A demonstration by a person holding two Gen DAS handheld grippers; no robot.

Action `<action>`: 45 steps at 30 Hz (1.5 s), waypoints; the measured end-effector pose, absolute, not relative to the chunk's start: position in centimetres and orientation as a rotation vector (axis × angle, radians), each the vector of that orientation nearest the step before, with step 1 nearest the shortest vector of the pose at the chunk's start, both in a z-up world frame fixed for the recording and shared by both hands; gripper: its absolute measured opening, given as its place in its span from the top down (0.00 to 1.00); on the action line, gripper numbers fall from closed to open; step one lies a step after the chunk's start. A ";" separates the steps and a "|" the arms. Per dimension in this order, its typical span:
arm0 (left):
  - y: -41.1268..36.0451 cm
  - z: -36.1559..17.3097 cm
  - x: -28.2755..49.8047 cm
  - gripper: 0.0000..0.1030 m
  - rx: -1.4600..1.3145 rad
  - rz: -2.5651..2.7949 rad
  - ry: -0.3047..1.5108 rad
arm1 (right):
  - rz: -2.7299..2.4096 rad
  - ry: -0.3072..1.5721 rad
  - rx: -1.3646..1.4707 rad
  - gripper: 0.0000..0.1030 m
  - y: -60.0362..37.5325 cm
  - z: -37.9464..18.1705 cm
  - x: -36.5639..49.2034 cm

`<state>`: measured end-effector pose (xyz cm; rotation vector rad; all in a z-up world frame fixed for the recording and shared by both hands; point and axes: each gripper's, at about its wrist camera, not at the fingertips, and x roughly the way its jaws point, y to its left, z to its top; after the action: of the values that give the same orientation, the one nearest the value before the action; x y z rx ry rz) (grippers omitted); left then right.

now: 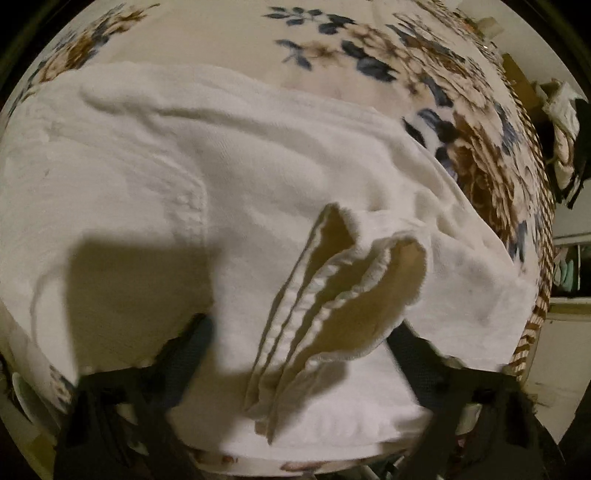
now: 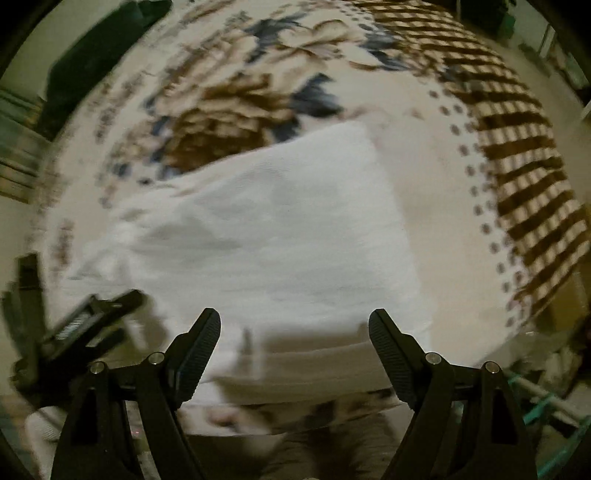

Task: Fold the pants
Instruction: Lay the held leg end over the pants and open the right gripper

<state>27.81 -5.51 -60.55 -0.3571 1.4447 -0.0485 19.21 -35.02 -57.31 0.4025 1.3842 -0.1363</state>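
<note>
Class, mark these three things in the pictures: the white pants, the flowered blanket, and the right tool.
white pants (image 1: 258, 155), left wrist view, flat cloth above the hems.
flowered blanket (image 1: 369, 62), left wrist view, blue leaf print.
right tool (image 2: 294, 325), right wrist view, midway between its open fingertips.

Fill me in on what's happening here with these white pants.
A person with a two-finger gripper in each hand is folding white pants on a floral blanket. The left gripper has the bunched leg hems between its fingers; whether the pads press on them cannot be told. The right gripper hangs open above the folded cloth, holding nothing.
</note>
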 end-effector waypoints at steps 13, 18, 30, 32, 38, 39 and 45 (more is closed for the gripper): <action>-4.4 -58.6 26.1 0.93 -0.348 -0.104 1.388 | -0.246 1.473 0.288 0.18 -36.3 -60.4 20.1; -4.2 -60.8 27.2 0.89 -0.359 -0.107 1.431 | -0.192 1.489 0.280 0.19 -34.8 -61.1 19.9; -0.7 -56.7 23.2 0.79 -0.403 -0.021 1.457 | -0.036 1.648 -0.005 0.45 -30.6 -62.7 17.1; -1.6 -55.4 22.8 0.72 -0.415 -0.051 1.427 | -0.022 1.627 0.083 0.45 -31.4 -61.2 17.7; -7.2 -59.4 23.3 0.67 -0.292 -0.139 1.514 | -0.069 1.615 0.140 0.45 -31.9 -61.7 20.6; -7.4 -60.3 23.1 0.68 -0.270 -0.133 1.535 | -0.075 1.636 0.143 0.45 -31.6 -62.4 20.3; -7.5 -60.8 22.1 0.68 -0.222 -0.143 1.534 | -0.110 1.660 0.099 0.45 -31.4 -63.4 17.7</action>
<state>22.09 -7.53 -60.81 -0.2217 1.5336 -0.1434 17.75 -31.36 -63.37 0.0994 1.6595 -0.1103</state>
